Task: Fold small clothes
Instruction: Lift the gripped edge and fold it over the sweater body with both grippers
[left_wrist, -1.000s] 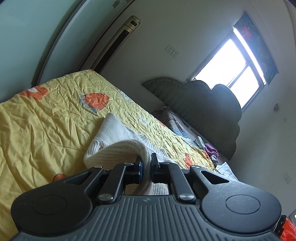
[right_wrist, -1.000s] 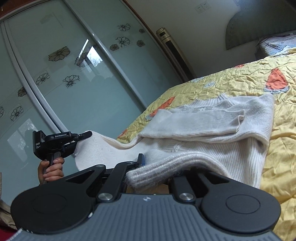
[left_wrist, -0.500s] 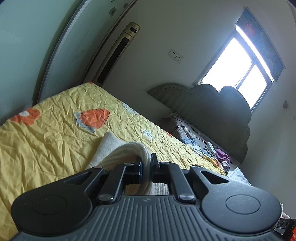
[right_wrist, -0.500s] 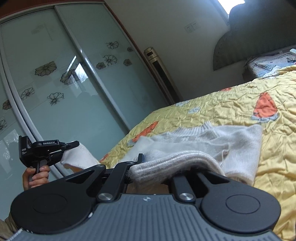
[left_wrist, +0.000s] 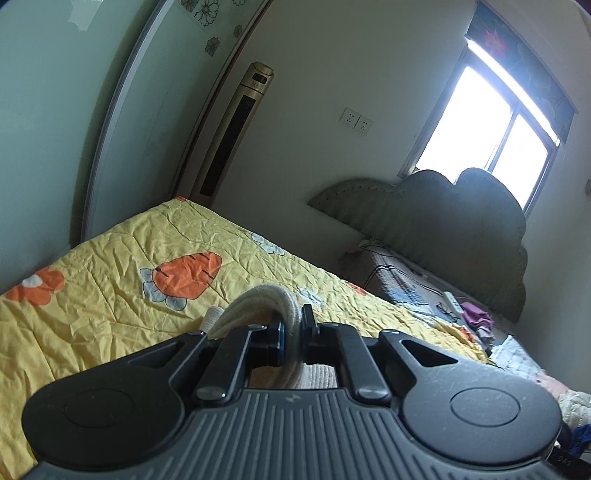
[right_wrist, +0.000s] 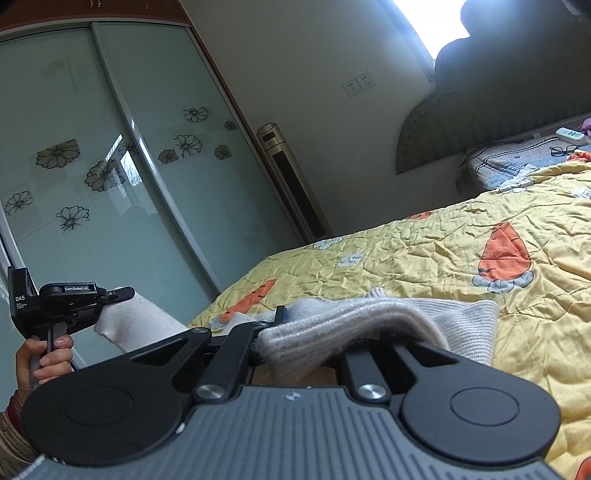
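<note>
Fingers on both grippers, left (left_wrist: 291, 334) and right (right_wrist: 314, 336), are clamped on the cream ribbed knit sweater (right_wrist: 399, 314), held up at lower centre over the yellow carrot-print bed quilt (right_wrist: 443, 254). Looks like mid-fold to me; laying down and smoothing left.

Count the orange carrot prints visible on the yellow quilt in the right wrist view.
3, perhaps more hidden. One large carrot lies on the quilt at right, one just beyond the white sweater, and a sliver at the far edge.
</note>
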